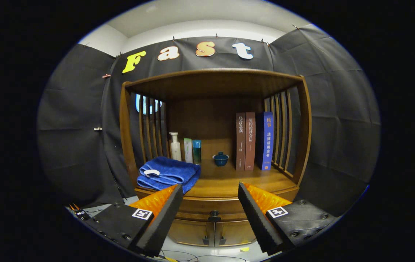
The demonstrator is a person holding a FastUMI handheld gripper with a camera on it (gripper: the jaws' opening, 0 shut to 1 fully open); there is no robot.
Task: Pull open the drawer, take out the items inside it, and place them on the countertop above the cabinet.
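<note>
My gripper (pixel 210 196) hangs with fingers spread apart, holding nothing. Between them, just beyond, the closed drawer (pixel 207 206) shows its dark knob (pixel 214 216). Farther, on the countertop (pixel 229 180), a folded blue towel (pixel 169 172) lies left, books (pixel 254 141) stand right.

Towel (pixel 167 173) lay left on countertop (pixel 229 182); bottles (pixel 185 148) behind it, cup (pixel 220 159) centre, books (pixel 254 141) right; drawer (pixel 212 208) below.

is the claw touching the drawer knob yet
Apart. In the gripper view the claw is open, and the drawer knob sits in the gap between its fingers, clearly beyond them on the closed drawer, with cabinet front visible either side.
</note>
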